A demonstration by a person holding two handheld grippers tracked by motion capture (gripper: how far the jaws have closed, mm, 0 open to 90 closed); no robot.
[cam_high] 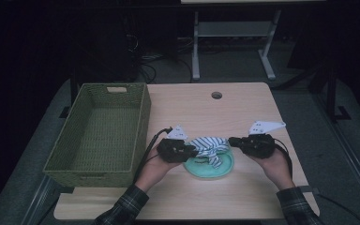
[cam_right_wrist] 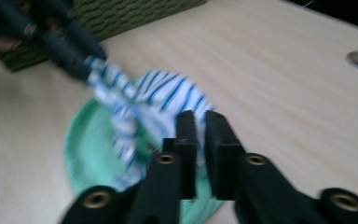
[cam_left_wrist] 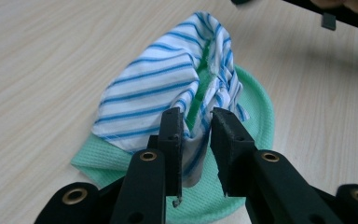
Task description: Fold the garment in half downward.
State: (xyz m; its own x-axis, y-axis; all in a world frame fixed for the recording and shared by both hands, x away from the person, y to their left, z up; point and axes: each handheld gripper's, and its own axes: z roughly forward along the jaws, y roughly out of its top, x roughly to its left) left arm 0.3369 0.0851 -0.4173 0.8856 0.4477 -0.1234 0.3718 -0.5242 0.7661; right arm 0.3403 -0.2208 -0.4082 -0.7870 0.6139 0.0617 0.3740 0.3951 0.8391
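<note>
A white cloth with blue stripes (cam_high: 208, 146) lies bunched on a round green cloth (cam_high: 211, 169) near the table's front middle. My left gripper (cam_high: 193, 152) is at the cloth's left end. In the left gripper view its jaws (cam_left_wrist: 196, 121) pinch a fold of the striped cloth (cam_left_wrist: 154, 93) over the green cloth (cam_left_wrist: 256, 107). My right gripper (cam_high: 232, 140) meets the cloth's right end. In the blurred right gripper view its jaws (cam_right_wrist: 199, 119) stand nearly together on the edge of the striped cloth (cam_right_wrist: 168, 95), with the green cloth (cam_right_wrist: 88, 140) beneath and the left gripper (cam_right_wrist: 81, 70) holding the far end.
An empty green woven basket (cam_high: 103, 131) stands on the left of the wooden table (cam_high: 253, 108), close to my left hand. A round cable hole (cam_high: 216, 95) is at the table's back middle. White table legs (cam_high: 196, 47) stand on the floor behind.
</note>
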